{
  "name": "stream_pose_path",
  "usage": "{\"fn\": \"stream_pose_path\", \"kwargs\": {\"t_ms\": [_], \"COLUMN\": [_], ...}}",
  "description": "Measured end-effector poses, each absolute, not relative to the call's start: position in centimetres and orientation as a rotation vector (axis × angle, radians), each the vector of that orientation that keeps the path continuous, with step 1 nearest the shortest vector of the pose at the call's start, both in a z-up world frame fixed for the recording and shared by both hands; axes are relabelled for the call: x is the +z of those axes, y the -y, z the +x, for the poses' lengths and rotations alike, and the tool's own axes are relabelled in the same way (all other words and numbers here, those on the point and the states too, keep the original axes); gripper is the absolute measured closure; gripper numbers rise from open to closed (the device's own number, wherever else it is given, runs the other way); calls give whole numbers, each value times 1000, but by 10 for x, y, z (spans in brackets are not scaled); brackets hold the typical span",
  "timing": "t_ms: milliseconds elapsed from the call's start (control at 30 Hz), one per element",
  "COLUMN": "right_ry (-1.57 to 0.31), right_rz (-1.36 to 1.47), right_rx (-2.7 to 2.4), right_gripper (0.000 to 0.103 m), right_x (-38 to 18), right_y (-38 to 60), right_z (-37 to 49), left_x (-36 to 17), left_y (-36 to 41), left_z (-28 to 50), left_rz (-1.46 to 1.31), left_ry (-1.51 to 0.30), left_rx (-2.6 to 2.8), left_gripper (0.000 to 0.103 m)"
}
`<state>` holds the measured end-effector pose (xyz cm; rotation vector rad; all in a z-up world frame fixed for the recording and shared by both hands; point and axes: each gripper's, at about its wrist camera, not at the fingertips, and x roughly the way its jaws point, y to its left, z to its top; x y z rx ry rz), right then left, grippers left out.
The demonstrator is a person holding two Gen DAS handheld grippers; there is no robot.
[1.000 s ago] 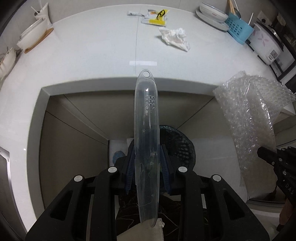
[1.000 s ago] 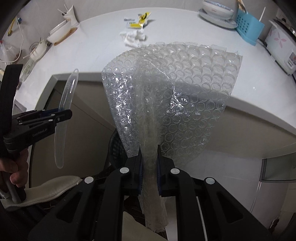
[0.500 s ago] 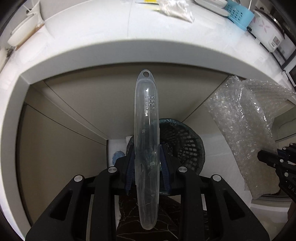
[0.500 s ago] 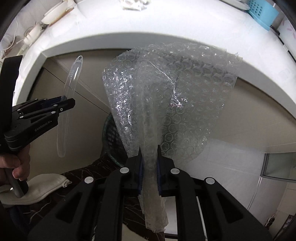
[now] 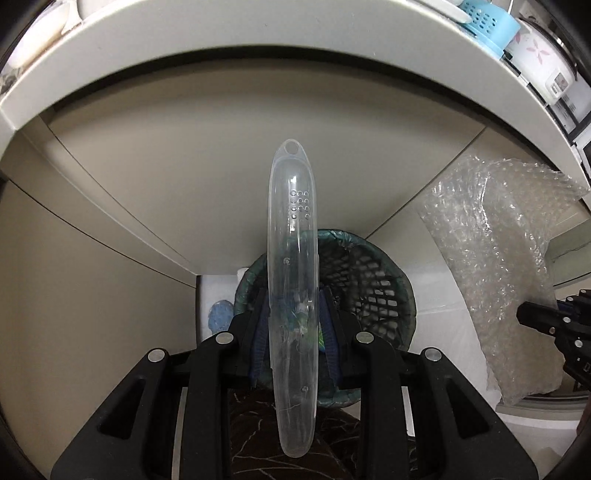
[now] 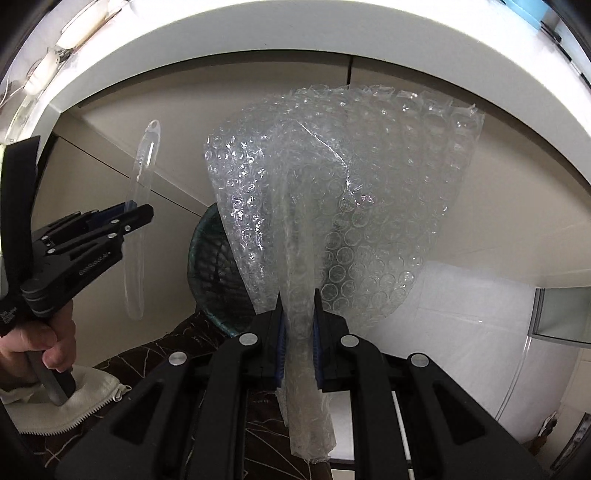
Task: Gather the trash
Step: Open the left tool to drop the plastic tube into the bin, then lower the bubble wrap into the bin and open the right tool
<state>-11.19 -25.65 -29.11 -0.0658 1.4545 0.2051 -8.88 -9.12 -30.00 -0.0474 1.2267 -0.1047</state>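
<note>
Change since a second ago: both claws lowered from above the desk [image 5: 258, 40] to beneath its overhanging edge; desktop litter gone from view, wastebasket larger in both views.
Left claw [image 5: 293, 325]: clamped on a clear plastic case [image 5: 293, 258], held upright, hang-hole end uppermost, lower end dangling past the fingers.
Right claw [image 6: 298, 325]: pinched tight on a gathered fold of bubble wrap [image 6: 343, 206], sheet fanning upward and wide, tail hanging below the pads.
Wastebasket [image 5: 369, 280]: dark mesh, liner rim folded over, standing on the floor in the corner under the desk; directly behind the case in the left view, partly hidden behind the wrap in the right view.
Edges and room: desk rim curving overhead, cabinet panels [image 5: 92, 280] close at left and behind, white surface at right.
Surroundings: blue rack [image 5: 487, 20] and rice cooker [image 5: 539, 62] on the desk's far right; white zippered cloth [image 6: 55, 402] under the person's hand [image 6: 33, 339].
</note>
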Motion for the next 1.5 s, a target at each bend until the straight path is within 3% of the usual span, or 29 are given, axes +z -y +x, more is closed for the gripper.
{"fn": "stream_pose_path", "kwargs": {"t_ms": [400, 567, 633, 700, 933, 1333, 1500], "right_ry": [-1476, -1489, -1496, -1507, -1552, -1652, -1640], "right_rz": [-77, -94, -105, -116, -164, -258, -266], "right_rx": [180, 197, 204, 213, 244, 252, 246], "right_gripper": [92, 92, 92, 92, 92, 89, 75], "right_x": [-301, -299, -302, -308, -332, -370, -372], "right_y": [245, 242, 240, 235, 220, 199, 195], "right_z": [-114, -106, -104, -101, -88, -68, -71], "left_x": [-313, -310, -307, -304, -303, -325, -331], "left_y": [103, 98, 92, 84, 57, 30, 27], "left_z": [-84, -82, -83, -83, -90, -95, -95], "left_rz": [-51, -56, -61, -66, -63, -67, -70], "left_ry": [-1236, -1226, -1221, -1215, -1220, -1293, -1320], "left_rx": [-151, -126, -106, -83, -21, 28, 37], "left_gripper": [73, 57, 43, 38, 8, 6, 6]}}
